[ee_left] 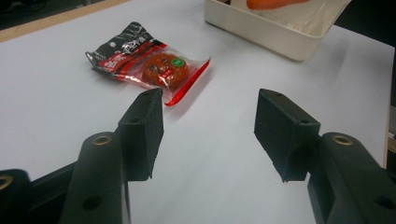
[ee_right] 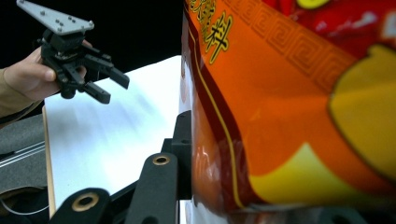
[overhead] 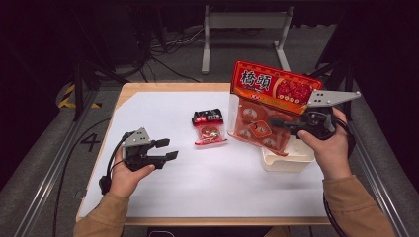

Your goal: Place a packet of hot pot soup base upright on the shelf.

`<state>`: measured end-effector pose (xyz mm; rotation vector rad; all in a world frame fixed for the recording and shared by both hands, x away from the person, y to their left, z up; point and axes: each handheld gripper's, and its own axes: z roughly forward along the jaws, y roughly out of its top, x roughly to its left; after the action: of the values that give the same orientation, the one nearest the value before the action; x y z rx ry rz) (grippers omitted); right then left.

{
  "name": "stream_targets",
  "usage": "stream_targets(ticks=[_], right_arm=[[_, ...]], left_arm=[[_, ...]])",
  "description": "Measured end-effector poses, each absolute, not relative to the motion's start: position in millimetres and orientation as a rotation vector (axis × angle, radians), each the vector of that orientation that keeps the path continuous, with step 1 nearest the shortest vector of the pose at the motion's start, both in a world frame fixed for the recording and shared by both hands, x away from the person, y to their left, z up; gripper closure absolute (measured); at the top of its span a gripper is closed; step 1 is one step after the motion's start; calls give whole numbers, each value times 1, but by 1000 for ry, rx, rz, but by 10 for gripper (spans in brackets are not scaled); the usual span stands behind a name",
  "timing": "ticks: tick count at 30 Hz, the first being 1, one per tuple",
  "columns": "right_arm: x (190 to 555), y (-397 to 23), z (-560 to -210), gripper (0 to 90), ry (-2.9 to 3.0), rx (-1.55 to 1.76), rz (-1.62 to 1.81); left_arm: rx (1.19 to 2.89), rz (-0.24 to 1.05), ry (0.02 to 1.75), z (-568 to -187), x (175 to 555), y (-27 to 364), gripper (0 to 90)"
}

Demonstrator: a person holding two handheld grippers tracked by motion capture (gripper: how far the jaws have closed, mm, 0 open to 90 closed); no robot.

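A large orange snack bag [overhead: 269,98] with red print hangs upright above a cream container [overhead: 286,160] at the table's right. My right gripper [overhead: 274,122] is shut on the bag's lower middle. In the right gripper view the bag [ee_right: 289,116] covers one jaw, and the other black finger [ee_right: 183,154] presses its side. A small red and black snack packet [overhead: 209,128] lies flat at the table's centre. My left gripper [overhead: 170,149] hovers at the left, open with nothing between its jaws. It [ee_left: 210,121] points toward the small packet [ee_left: 149,63]. From the right gripper view, the left gripper [ee_right: 114,88] is held in a hand.
A white sheet [overhead: 197,187] covers the wooden table. The cream container [ee_left: 261,28] stands near the right edge. Behind the table are a metal stand [overhead: 244,22] and loose cables on the floor. Bare sheet lies between the left gripper and the small packet.
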<state>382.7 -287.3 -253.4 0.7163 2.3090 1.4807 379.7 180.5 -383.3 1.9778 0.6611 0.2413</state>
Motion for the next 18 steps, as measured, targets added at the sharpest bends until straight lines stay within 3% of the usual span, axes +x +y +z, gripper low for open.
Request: stream_targets(ticks=[18], right_arm=[[398,-314,-235,705,2195,812,1412]], left_arm=[[1994,261,738,-403,387,200,395]])
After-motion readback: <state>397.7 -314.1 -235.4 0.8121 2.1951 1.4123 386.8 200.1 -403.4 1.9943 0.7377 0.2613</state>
